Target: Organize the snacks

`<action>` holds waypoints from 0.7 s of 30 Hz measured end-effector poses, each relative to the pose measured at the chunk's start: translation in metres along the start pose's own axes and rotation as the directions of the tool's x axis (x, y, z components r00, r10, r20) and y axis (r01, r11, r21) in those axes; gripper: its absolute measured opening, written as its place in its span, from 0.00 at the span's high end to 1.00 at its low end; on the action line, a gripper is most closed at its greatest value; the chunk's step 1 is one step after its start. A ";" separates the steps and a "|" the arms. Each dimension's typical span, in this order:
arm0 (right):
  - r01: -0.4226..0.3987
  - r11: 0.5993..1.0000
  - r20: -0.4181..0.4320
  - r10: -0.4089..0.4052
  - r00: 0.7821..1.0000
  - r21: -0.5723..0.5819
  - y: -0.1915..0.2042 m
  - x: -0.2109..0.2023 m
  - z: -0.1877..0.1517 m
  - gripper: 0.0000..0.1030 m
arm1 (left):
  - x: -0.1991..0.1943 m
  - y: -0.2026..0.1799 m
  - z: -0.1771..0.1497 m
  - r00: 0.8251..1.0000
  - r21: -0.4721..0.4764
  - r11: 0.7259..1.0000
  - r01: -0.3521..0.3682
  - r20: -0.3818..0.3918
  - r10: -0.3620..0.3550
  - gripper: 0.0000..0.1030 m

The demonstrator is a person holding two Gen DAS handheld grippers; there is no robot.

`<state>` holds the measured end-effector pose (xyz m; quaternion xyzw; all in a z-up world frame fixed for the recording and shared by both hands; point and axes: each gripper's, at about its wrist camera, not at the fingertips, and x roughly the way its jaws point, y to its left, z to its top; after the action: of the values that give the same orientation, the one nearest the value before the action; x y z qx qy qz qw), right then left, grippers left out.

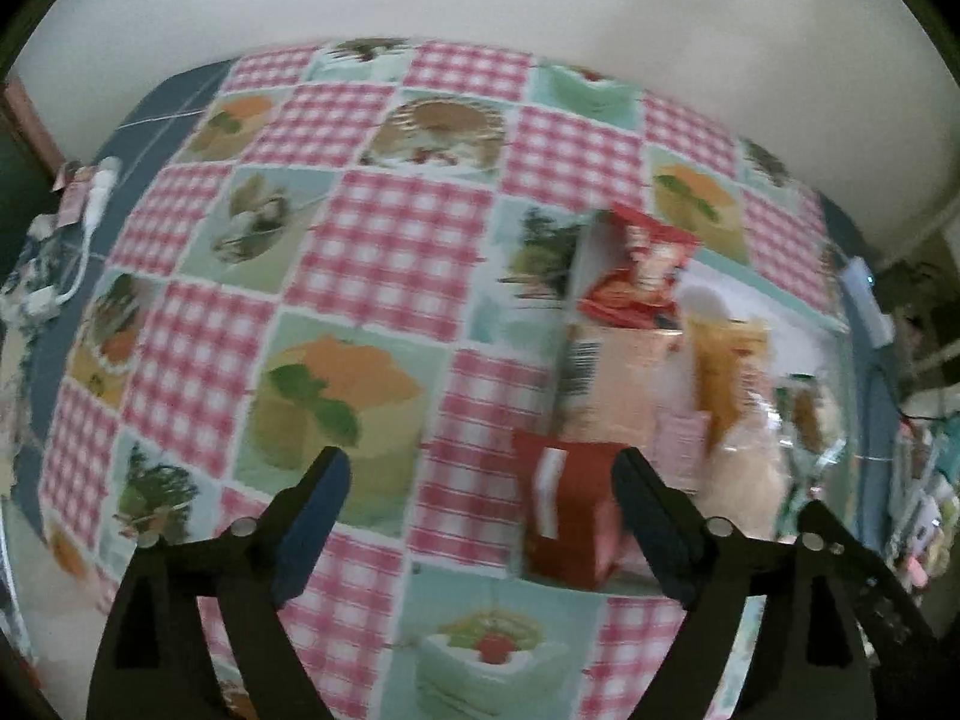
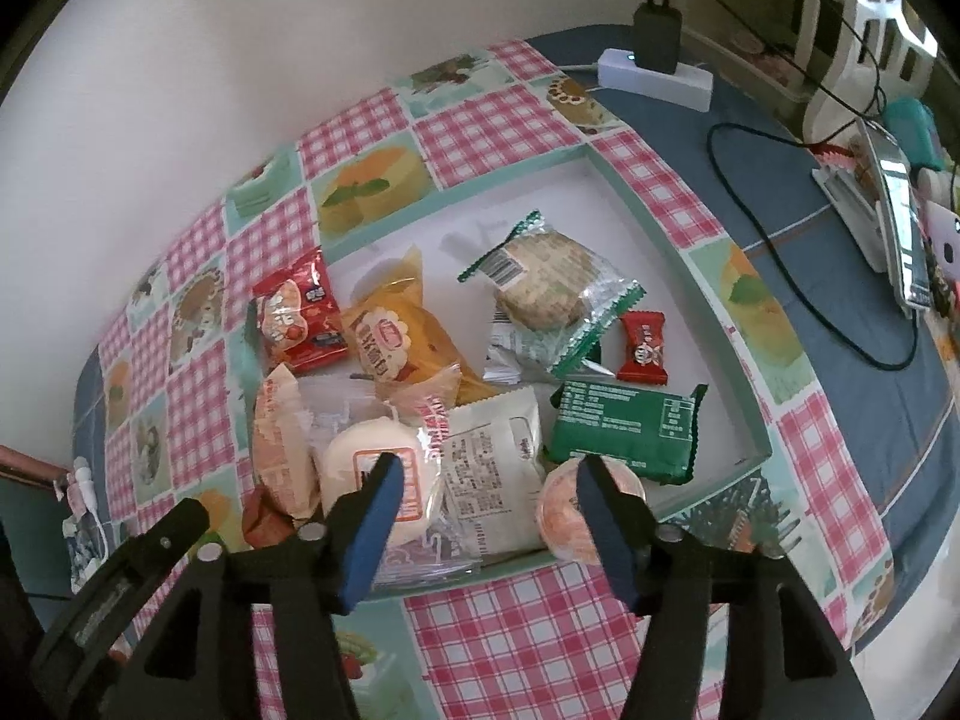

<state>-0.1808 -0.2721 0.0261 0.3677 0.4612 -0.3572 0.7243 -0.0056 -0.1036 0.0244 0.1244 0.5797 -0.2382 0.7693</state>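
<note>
A shallow box (image 2: 630,192) with a white floor and teal rim holds several snack packets: a red packet (image 2: 298,312), a yellow bread pack (image 2: 396,342), a round biscuit pack (image 2: 543,285), a small red candy (image 2: 643,347), a green pack (image 2: 624,429) and a white bun pack (image 2: 372,468). My right gripper (image 2: 486,480) is open above the box's near edge, empty. My left gripper (image 1: 480,492) is open over the tablecloth, left of the box; a red packet (image 1: 570,516) lies by its right finger, blurred.
A patchwork tablecloth (image 1: 384,252) covers the table. A white power strip (image 2: 654,75) with a black charger and cables lies at the back right. Phones and clutter (image 2: 894,210) sit at the right edge. A white cable (image 1: 90,216) lies at the left.
</note>
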 end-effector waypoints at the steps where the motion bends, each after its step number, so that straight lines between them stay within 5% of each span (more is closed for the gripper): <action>1: 0.000 1.000 0.000 0.000 1.000 -0.010 0.000 0.000 0.000 0.32 | 0.001 0.003 0.000 1.000 -0.004 1.000 -0.010 -0.001 0.009 0.12; 11: 0.027 0.989 0.022 -0.024 0.999 -0.149 0.027 0.003 -0.007 0.02 | 0.004 0.005 0.002 0.997 0.009 0.997 -0.076 0.012 0.076 0.08; 21: 0.047 0.969 0.041 -0.038 0.998 -0.243 0.043 0.000 -0.025 0.00 | 0.005 0.014 -0.005 0.993 0.004 0.993 -0.118 0.005 0.118 0.08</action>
<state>-0.1542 -0.2305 0.0272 0.2594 0.4964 -0.3197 0.7643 -0.0012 -0.0904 0.0174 0.1596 0.5692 -0.1940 0.7829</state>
